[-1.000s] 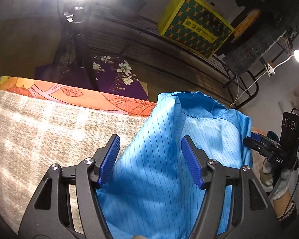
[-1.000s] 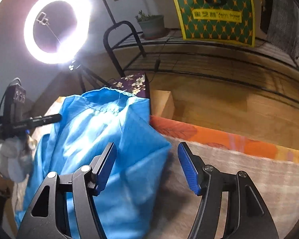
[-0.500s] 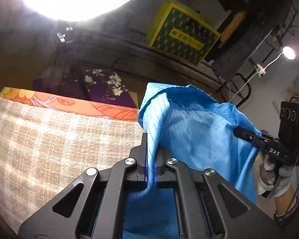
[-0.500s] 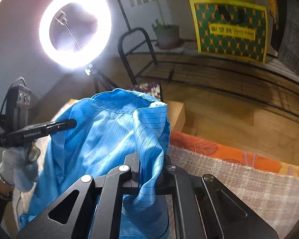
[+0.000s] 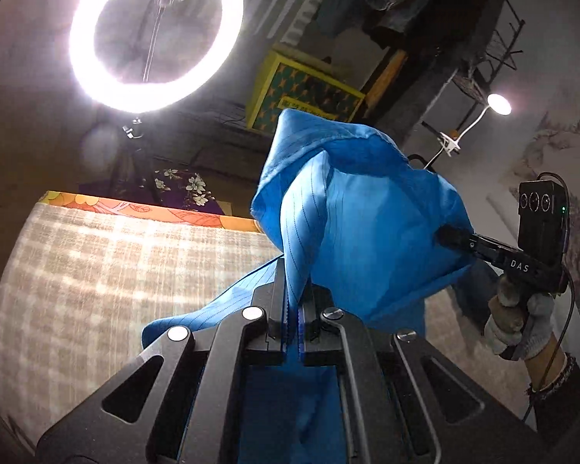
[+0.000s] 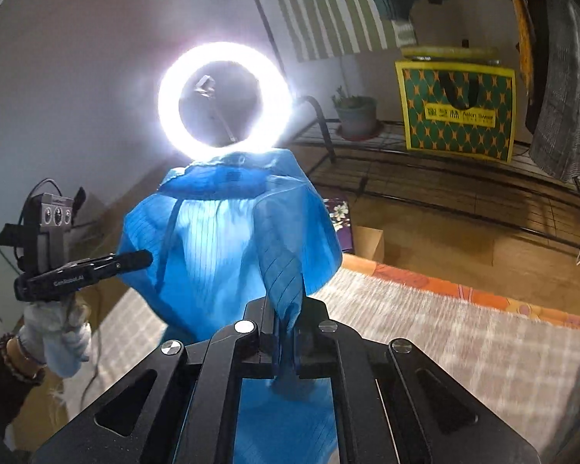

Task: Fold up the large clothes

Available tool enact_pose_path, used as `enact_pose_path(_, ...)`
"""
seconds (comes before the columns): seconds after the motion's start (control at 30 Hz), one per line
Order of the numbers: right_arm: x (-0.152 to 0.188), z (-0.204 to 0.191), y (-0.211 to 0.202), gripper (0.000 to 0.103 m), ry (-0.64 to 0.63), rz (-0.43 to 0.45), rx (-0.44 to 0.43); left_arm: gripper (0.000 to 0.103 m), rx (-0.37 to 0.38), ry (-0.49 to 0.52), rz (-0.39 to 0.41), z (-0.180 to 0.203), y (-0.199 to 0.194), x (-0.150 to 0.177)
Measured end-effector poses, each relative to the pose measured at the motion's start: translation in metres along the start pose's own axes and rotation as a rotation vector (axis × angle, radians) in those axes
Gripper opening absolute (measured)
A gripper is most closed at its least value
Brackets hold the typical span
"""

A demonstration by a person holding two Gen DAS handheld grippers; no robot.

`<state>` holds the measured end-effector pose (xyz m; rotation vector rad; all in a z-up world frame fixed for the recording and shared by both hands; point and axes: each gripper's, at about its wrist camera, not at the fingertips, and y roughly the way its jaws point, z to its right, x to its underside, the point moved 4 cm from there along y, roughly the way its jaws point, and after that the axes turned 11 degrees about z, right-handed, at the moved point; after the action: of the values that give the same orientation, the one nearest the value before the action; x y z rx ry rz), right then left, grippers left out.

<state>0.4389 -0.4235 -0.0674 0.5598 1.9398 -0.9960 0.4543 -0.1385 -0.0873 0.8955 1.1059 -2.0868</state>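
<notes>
My left hand-held gripper (image 5: 291, 319) is clenched on a fold of the blue garment (image 5: 367, 232), blue pads pinching the cloth w/ a narrow strip of fabric running up from between them. Right hand-held gripper (image 6: 286, 342) likewise clamped on another fold of the same garment, cloth bunched between its pads. Both sets of jaws have just been closing, fabric between them. The garment is thin blue cloth w/ fine dark pinstripes; it hangs lifted between my two grippers, bulging upward, its top edge up near the ring light (image 6: 224, 100) in the right wrist view, its lower part trailing down below the grippers toward the bed (image 5: 115, 270). Bed has a beige checked cover; an orange leaf-print edge (image 5: 142, 208) runs along its far side. In the left wrist view my right hand (image 5: 518, 321), in a light glove, grips its handle at far right; in the right wrist view my gloved left hand (image 6: 55, 332) shows at far left. Beyond the bed: wood floor, a purple floral item (image 5: 181, 185), a black wire rack w/ a green-and-yellow patterned bag (image 6: 458, 110) and a potted plant (image 6: 355, 114) on it.
</notes>
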Motion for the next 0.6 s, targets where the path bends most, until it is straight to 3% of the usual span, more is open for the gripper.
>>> enact_pose_path(0.37,0.032,-0.041,-0.100,0.001,-0.007,0.038,0.025,0.000,0.030,0.099,0.021,0.074,-0.104,0.038)
enact_pose_path(0.6,0.076,-0.070,-0.161,0.001,0.005,0.036,0.023,0.000,0.037,0.149,0.015,0.095,-0.174,0.093)
